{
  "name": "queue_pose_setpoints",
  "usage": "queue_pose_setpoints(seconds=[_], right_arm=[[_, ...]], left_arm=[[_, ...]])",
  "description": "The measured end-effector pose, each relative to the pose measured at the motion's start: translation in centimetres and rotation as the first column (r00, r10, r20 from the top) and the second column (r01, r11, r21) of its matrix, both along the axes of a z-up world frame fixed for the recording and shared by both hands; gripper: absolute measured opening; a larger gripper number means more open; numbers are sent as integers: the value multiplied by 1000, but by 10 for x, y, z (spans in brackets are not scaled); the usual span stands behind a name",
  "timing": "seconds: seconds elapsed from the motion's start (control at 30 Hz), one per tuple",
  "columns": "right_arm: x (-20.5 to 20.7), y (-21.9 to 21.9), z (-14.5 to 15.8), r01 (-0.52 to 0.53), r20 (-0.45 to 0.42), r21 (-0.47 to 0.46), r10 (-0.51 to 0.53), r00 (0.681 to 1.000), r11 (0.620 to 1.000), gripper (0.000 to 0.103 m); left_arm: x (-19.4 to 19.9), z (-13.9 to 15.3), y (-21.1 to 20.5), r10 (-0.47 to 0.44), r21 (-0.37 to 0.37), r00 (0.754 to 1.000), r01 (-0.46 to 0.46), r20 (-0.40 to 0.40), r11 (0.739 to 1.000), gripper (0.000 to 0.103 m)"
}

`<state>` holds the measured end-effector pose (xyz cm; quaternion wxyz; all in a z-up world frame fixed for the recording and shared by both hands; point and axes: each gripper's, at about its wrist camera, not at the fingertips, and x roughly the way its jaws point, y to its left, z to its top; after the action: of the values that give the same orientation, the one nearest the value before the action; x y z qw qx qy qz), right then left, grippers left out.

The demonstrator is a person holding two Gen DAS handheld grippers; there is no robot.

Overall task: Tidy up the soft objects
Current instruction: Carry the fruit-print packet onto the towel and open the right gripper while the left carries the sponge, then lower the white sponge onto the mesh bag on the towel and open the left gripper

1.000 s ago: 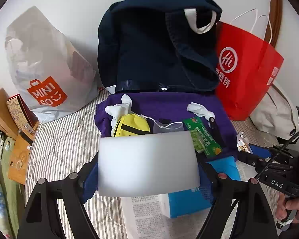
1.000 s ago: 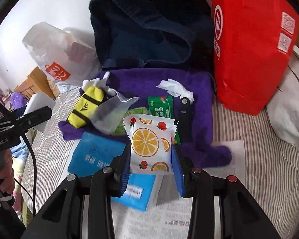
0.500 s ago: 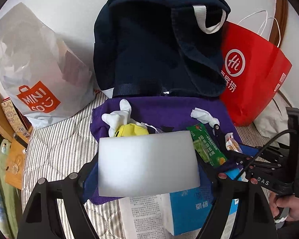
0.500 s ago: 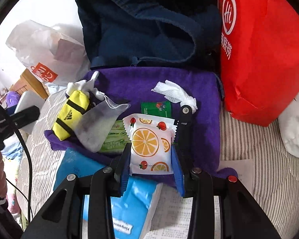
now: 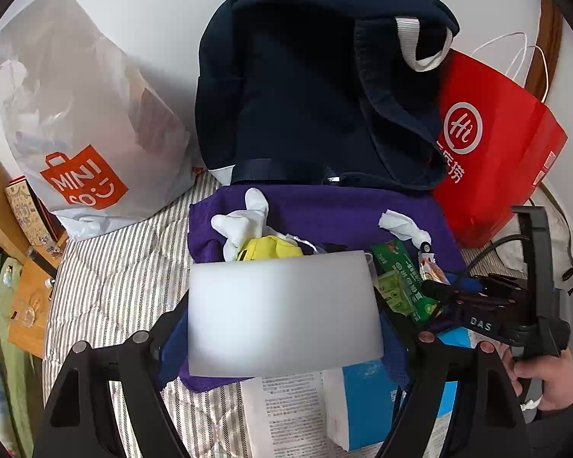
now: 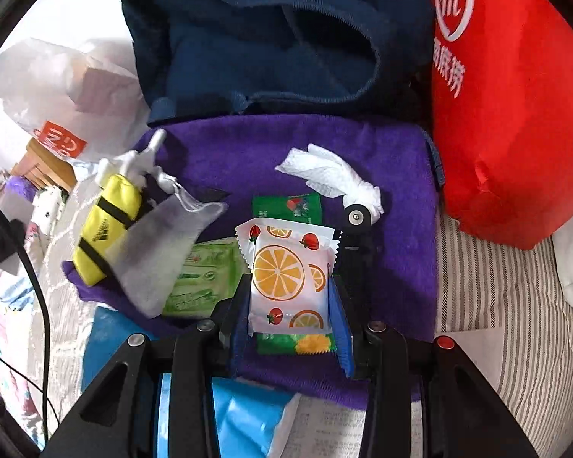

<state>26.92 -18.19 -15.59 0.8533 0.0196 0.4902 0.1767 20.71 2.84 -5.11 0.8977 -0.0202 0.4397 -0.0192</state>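
Note:
My left gripper [image 5: 284,313] is shut on a white foam block [image 5: 282,311], held over the near edge of a purple towel [image 5: 324,213]. My right gripper [image 6: 290,305] is shut on a white packet printed with oranges and strawberries [image 6: 288,271], held above the towel [image 6: 286,145]. On the towel lie a yellow pouch [image 6: 107,229], a grey drawstring bag [image 6: 160,248], green wet-wipe packs [image 6: 206,274], a crumpled white tissue [image 6: 328,175] and a black clip [image 6: 357,229]. The right gripper also shows in the left wrist view [image 5: 439,290].
A navy backpack [image 5: 317,87] stands behind the towel against the wall. A red paper bag [image 5: 492,145] is at its right, a white Miniso bag [image 5: 76,126] at its left. A blue tissue pack [image 6: 244,420] and printed paper [image 5: 286,412] lie on the striped bedding [image 5: 122,282].
Both grippers moved forward toward the towel and backpack, each keeping its load. The orange packet now hangs over the green packs on the towel.

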Motion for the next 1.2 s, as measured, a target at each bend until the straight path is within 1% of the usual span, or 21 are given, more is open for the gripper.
queue_pose_setpoints(seconds=[0.1, 0.23, 0.27, 0.37, 0.4, 0.47, 0.5, 0.57, 0.67, 0.83, 0.9, 1.07, 1.2], right_arm=[[8, 4, -8, -7, -25, -11, 7, 1000, 1000, 39], [13, 9, -14, -26, -50, -31, 25, 998, 999, 50], [14, 9, -15, -30, -53, -31, 29, 998, 999, 56], [16, 7, -17, -26, -68, -6, 25, 997, 1000, 68], [17, 5, -17, -27, -73, 5, 27, 997, 1000, 70], [18, 5, -17, -26, -77, 0, 26, 997, 1000, 80], [19, 5, -16, -23, -76, -6, 22, 997, 1000, 82], [18, 2, -13, -10, -72, -9, 9, 997, 1000, 82], [15, -4, -8, -5, -72, 18, 7, 997, 1000, 82], [2, -16, 4, 10, -50, 21, -9, 999, 1000, 82], [-6, -21, 7, 3, -53, 17, -2, 999, 1000, 82], [-31, -40, 16, 44, -20, 8, -44, 999, 999, 82], [-53, -60, 25, 93, -5, 38, -93, 996, 995, 82]], left_arm=[[0, -1, 2, -2, 2, 1000, 2, 1, 1000, 81], [1, -2, 2, -11, 13, 1000, 11, 1, 1000, 81], [2, -3, 2, -10, 16, 1000, 10, -1, 1000, 81], [5, -5, 2, -11, 15, 1000, 11, -4, 1000, 81], [6, -6, 2, -12, 13, 1000, 13, -5, 1000, 81], [7, -7, 2, -14, 12, 1000, 14, -8, 1000, 81], [8, -8, 2, -18, 11, 1000, 18, -9, 1000, 82], [10, -11, 0, -26, 6, 1000, 26, -14, 1000, 82], [15, -15, -4, -42, -20, 999, 41, -26, 999, 82], [25, -23, -19, -71, -7, 997, 71, -34, 997, 82], [30, -27, -24, -83, -11, 996, 83, -38, 996, 82], [51, -39, -44, -112, -3, 992, 113, -59, 994, 82], [68, -56, -59, -132, 9, 986, 134, -99, 991, 82]])
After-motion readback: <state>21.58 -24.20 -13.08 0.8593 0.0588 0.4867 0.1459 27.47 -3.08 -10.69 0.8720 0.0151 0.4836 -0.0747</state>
